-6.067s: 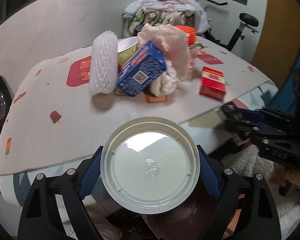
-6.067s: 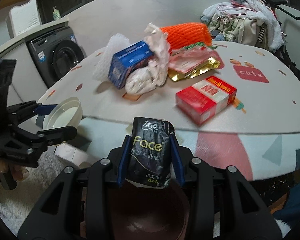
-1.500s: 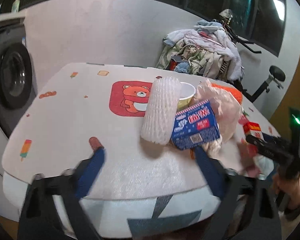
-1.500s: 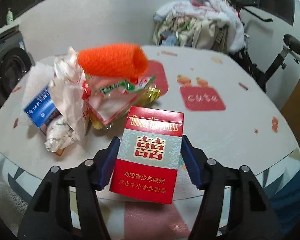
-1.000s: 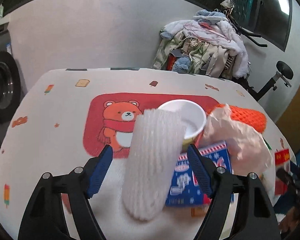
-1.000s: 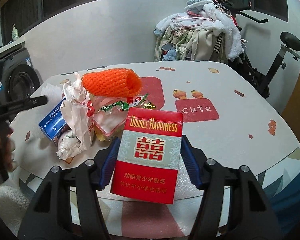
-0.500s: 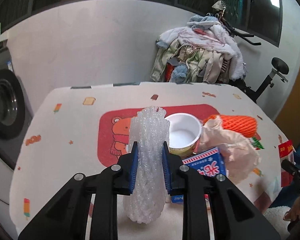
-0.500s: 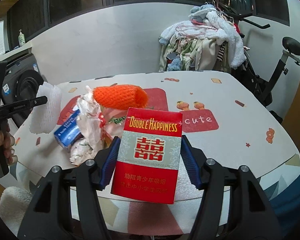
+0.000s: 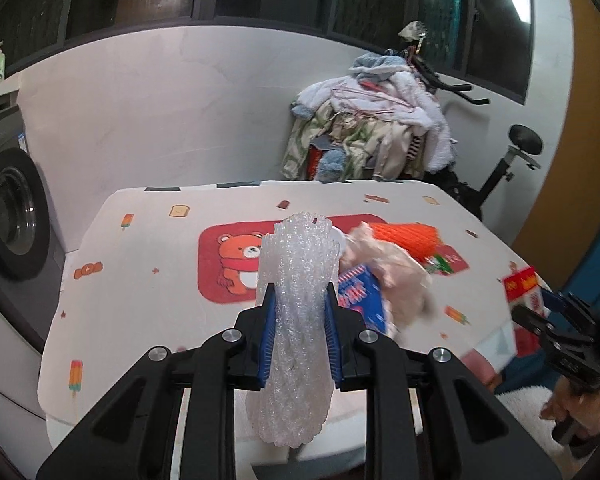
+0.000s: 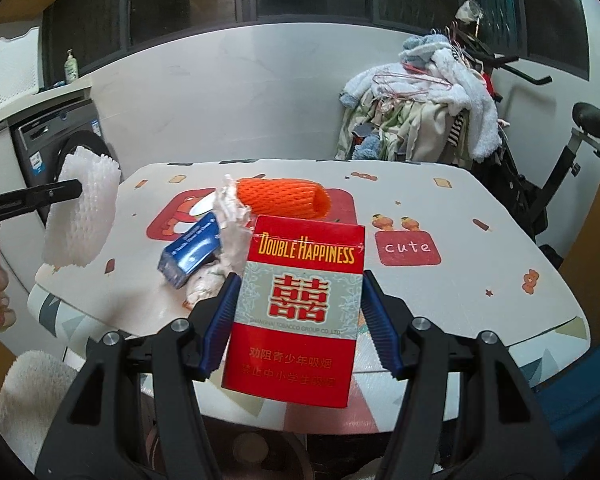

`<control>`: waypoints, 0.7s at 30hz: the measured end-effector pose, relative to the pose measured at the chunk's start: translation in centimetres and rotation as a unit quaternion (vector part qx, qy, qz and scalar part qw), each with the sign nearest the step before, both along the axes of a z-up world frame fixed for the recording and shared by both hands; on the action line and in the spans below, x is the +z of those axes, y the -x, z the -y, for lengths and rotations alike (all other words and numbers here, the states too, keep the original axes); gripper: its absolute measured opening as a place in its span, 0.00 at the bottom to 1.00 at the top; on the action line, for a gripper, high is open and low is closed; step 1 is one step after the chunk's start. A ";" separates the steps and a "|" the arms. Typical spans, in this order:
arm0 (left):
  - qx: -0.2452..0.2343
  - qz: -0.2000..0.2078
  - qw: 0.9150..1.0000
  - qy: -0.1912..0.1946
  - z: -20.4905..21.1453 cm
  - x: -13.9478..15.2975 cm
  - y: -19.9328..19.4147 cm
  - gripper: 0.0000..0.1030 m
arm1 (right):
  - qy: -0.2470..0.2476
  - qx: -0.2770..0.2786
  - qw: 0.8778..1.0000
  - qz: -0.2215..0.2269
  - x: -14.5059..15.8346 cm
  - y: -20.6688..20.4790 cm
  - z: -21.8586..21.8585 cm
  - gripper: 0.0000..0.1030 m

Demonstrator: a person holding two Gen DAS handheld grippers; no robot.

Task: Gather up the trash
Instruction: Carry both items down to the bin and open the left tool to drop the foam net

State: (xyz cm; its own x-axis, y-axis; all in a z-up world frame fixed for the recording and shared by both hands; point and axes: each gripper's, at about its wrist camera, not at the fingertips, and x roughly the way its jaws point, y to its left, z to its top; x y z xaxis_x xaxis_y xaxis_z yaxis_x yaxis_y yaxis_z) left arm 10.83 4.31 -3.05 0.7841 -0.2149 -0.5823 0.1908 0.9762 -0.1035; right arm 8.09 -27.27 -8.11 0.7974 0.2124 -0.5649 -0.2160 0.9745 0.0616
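Trash pickup: white foam net [image 9: 296, 320], loose on table [image 9: 140, 280] a second ago, now pinched between left gripper [image 9: 299, 332] fingers and lifted clear. Right gripper [image 10: 300, 328] fingers half-spread, clamping red cigarette carton [image 10: 300, 312]. Both ready for binning; orange net [image 10: 284, 198] remains

Home laundry corner: washing machine [image 9: 8, 216], clothes heap [image 9: 372, 136] on exercise bike [image 9: 508, 168], cartoon-print table [image 10: 460, 216].
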 end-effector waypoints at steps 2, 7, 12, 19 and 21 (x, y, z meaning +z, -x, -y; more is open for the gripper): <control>-0.010 0.000 1.000 0.003 0.3 0.0 1.6 0.21 | 0.002 0.003 1.000 0.002 0.2 0.7 -0.2 0.59; -0.030 -0.002 0.999 0.009 1.2 -0.6 5.3 0.21 | 0.002 0.006 1.000 0.002 0.3 2.3 -0.5 0.59; -0.048 -0.006 0.999 0.020 2.1 -1.6 7.9 0.21 | 0.002 0.008 1.000 -0.002 -0.1 3.2 -0.6 0.59; -0.066 -0.020 0.997 0.035 2.8 -3.5 10.1 0.21 | -0.006 0.016 1.000 -0.012 -0.8 4.5 -0.3 0.59; -0.069 -0.024 0.997 0.038 3.0 -4.1 10.6 0.21 | -0.007 0.016 1.000 -0.014 -1.0 4.8 -0.2 0.59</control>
State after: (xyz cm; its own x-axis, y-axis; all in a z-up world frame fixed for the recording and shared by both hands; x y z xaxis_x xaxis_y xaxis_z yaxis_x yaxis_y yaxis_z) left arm 0.27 1.34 -7.12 0.7148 -0.3644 -0.5969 0.3161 0.9297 -0.1890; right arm 3.28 -27.08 -9.13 0.7742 0.2462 -0.5830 -0.2460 0.9659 0.0812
